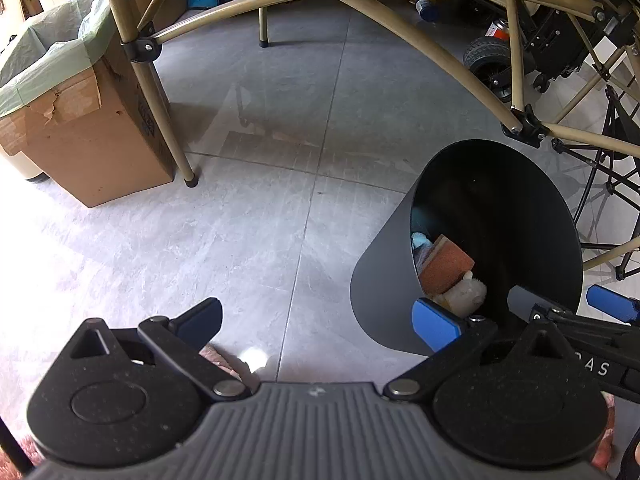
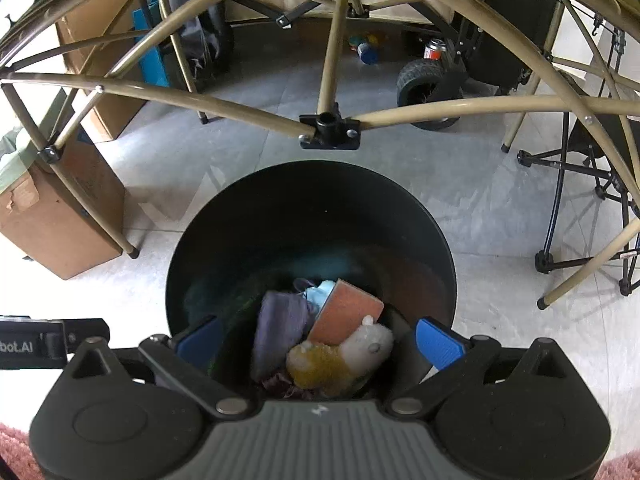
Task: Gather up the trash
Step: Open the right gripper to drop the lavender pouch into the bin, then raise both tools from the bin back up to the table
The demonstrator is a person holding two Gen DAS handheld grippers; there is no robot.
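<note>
Several discarded items lie in the bottom of the dark round bin (image 2: 312, 216): an orange sponge (image 2: 346, 312), a small plush toy (image 2: 340, 356), a purple cloth (image 2: 280, 320), something pale blue (image 2: 320, 290). Bin stands upright on the grey tiled floor (image 1: 260, 220). Right gripper (image 2: 320, 338) poised over the bin mouth, jaws spread wide, nothing between them. Left gripper (image 1: 320, 320) just beside the bin over bare floor, jaws likewise spread and empty. Tan metal frame (image 2: 332, 120) beyond the bin; torn cardboard box (image 1: 88, 136) off to the left.
</note>
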